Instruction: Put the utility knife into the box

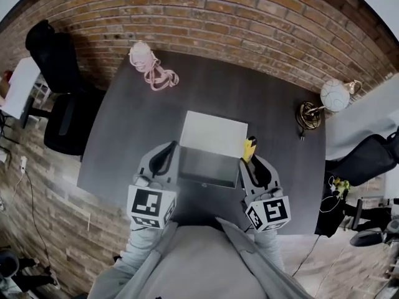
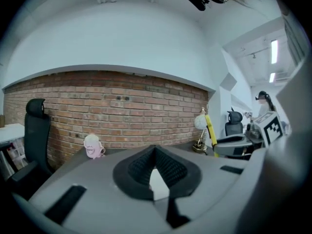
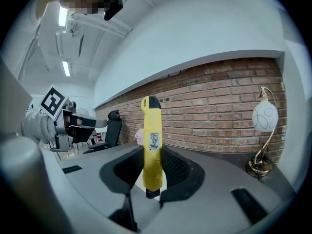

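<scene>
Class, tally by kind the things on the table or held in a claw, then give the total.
Box: 1
Knife: 1
Lamp: 1
Pink cup with cord: 1
Total: 4

- Light grey sleeves (image 1: 141,246) are worn on both arms, with a matching grey top (image 1: 199,266).
- The left gripper (image 1: 167,152) and right gripper (image 1: 251,161) are moulded in grey plastic and lined with black ribbed pads (image 2: 171,167).
- Each is backed by a white cube (image 1: 151,207) printed with black square markers.
</scene>
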A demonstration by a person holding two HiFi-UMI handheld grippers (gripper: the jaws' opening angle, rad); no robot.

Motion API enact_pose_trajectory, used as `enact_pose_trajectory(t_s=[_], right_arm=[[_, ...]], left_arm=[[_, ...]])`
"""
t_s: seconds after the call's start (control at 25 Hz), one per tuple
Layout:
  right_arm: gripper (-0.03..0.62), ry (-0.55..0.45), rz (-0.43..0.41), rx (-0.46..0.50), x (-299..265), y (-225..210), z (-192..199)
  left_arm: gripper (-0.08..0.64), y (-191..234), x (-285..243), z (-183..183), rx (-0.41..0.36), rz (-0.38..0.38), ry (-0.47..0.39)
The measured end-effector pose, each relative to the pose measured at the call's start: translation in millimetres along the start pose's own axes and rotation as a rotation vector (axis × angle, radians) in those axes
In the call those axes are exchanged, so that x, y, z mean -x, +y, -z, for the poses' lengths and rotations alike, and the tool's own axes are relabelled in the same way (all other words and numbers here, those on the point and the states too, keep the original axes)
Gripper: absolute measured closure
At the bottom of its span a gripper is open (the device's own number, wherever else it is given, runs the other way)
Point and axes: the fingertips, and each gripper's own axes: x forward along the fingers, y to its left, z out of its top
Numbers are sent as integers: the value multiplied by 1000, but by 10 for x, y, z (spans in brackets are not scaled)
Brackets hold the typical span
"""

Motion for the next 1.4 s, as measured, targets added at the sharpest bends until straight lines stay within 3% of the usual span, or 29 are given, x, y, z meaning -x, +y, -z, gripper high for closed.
enact_pose_trajectory(t_s=[0.32,0.72,1.4], right_arm=[[466,24,101,30,-22,36,-15],[466,44,143,32,-57,92,-27],[466,209,52,179,-296,234,326]], left_arm=[[541,-33,-265,51,-9,145,11],[541,6,-338,127,7,206,25],[541,26,-356,264,37,225,42]])
